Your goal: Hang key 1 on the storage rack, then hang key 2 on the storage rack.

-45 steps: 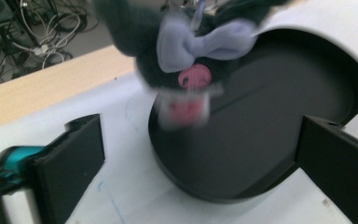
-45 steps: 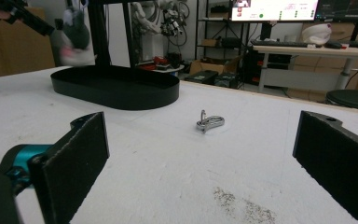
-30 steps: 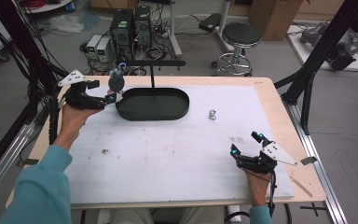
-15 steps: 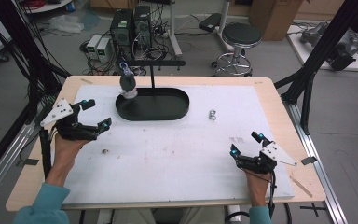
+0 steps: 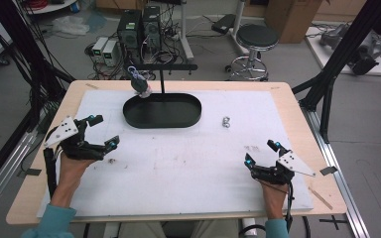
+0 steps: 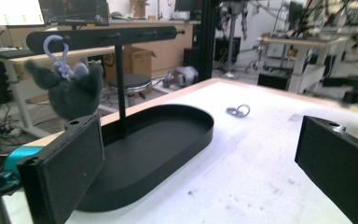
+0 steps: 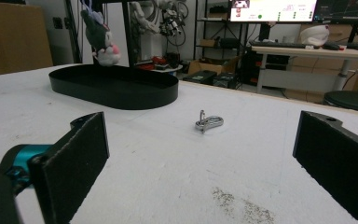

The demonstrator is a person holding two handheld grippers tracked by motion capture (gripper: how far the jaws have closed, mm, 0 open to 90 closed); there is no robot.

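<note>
The left gripper [image 5: 100, 133] now sits back at the near-left part of the table [image 5: 287, 96], its jaws spread wide and holding nothing; in the left gripper view the two black pads stand far apart with bare white mat between them. A second ago this same gripper was up at the stand, right against the grey plush toy [image 5: 140, 84]; half a second ago it had already let go and was pulling away. So the change is a release and a retreat.

The plush toy hangs by its pale loop [image 6: 56, 49] from the left end of the stand's crossbar [image 6: 135, 35], dangling above the left end of the black oval tray [image 5: 162, 110] that forms the stand's base. It looks slightly blurred in the left gripper view, so I'd judge it is swinging a little after being freed. Nothing is touching it.

The right gripper [image 5: 261, 153] rests at the near-right of the table where it was a second ago, jaws also wide and empty. Ahead of it, well apart, a small metal ring clip [image 7: 208, 122] lies on the mat to the right of the tray, untouched.

To my eye the hanging of the toy is done. If more is to be hung, the clip is the likely next thing, and the right gripper is already facing it.
</note>
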